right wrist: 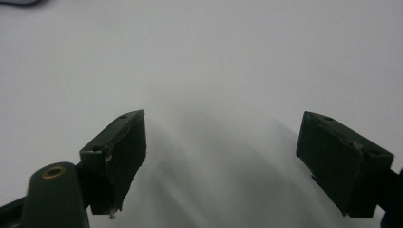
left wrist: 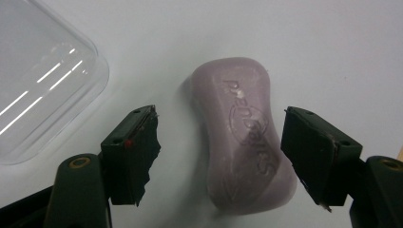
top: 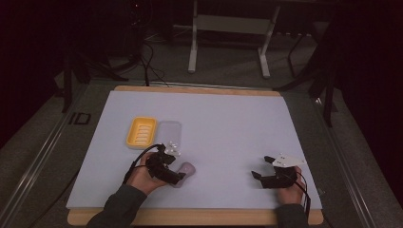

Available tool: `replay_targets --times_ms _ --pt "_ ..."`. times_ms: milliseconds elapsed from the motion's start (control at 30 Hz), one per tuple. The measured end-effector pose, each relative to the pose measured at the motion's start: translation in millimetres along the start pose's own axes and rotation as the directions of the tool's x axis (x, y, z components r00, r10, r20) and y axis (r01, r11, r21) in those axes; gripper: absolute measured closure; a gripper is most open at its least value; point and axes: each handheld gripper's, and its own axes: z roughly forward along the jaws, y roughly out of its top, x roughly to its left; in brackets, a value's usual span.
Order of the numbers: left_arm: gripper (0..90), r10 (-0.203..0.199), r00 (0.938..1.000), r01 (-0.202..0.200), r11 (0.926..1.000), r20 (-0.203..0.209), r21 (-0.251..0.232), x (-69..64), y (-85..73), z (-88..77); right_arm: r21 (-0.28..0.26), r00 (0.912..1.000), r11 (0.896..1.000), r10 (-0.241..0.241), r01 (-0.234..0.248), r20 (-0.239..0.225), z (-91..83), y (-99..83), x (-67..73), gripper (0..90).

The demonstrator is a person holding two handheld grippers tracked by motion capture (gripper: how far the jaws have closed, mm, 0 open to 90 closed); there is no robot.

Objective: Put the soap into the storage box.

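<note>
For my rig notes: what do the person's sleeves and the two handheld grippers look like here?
Both forearms wear dark grey-green long sleeves. The left gripper is black with a black cable looping from it; its blocky black jaws ride on dark arms with brass-coloured rivets. The right gripper is black too, topped by a pale three-cornered plate, with a dark cable at the wrist.

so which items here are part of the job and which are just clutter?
In the job:
- soap bar, lying between the open left gripper jaws
- yellow soap dish
- clear lid beside the dish

Lying about:
- right gripper, open over bare table
- metal frame legs behind the table
</note>
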Motion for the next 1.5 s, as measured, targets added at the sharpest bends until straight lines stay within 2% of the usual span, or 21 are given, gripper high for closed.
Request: replay_targets --times_ms 100,600,900,1133,1300,1433,1500 --pt "27.0 0.003 0.9999 -0.003 0.9999 -0.014 0.013 -2.8 2.3 3.6 -0.001 1.0000 1.000 0.000 0.000 -0.001 0.0 0.0 -0.1 16.9" --pt "26.4 -0.004 1.0000 0.004 0.9970 -0.008 0.077 -7.5 5.9 22.4 -0.002 1.0000 1.000 -0.001 0.001 -0.004 -0.1 -0.1 -0.2 16.9" --pt "34.6 0.001 1.0000 0.000 0.9921 -0.007 0.125 -8.8 7.6 27.1 -0.002 1.0000 1.000 -0.001 0.001 -0.006 -0.2 -0.1 -0.2 16.9" --pt "39.8 0.035 0.9994 -0.035 0.9860 0.002 0.163 -6.4 11.8 27.6 -0.004 1.0000 1.000 -0.002 0.002 -0.006 -0.3 -0.1 -0.4 16.9" --pt "41.2 0.069 0.9976 -0.068 0.9756 0.004 0.209 -0.8 17.2 27.3 -0.004 1.0000 1.000 -0.001 0.001 -0.007 -0.3 -0.1 -0.4 16.9" --pt "42.3 0.094 0.9955 -0.094 0.9636 0.013 0.250 2.5 23.3 28.3 -0.003 1.0000 1.000 -0.001 0.001 -0.006 -0.3 -0.1 -0.4 16.9" --pt "42.8 0.110 0.9937 -0.112 0.9550 0.020 0.275 3.0 26.7 29.2 -0.004 1.0000 1.000 -0.001 0.001 -0.007 -0.3 -0.1 -0.4 16.9"
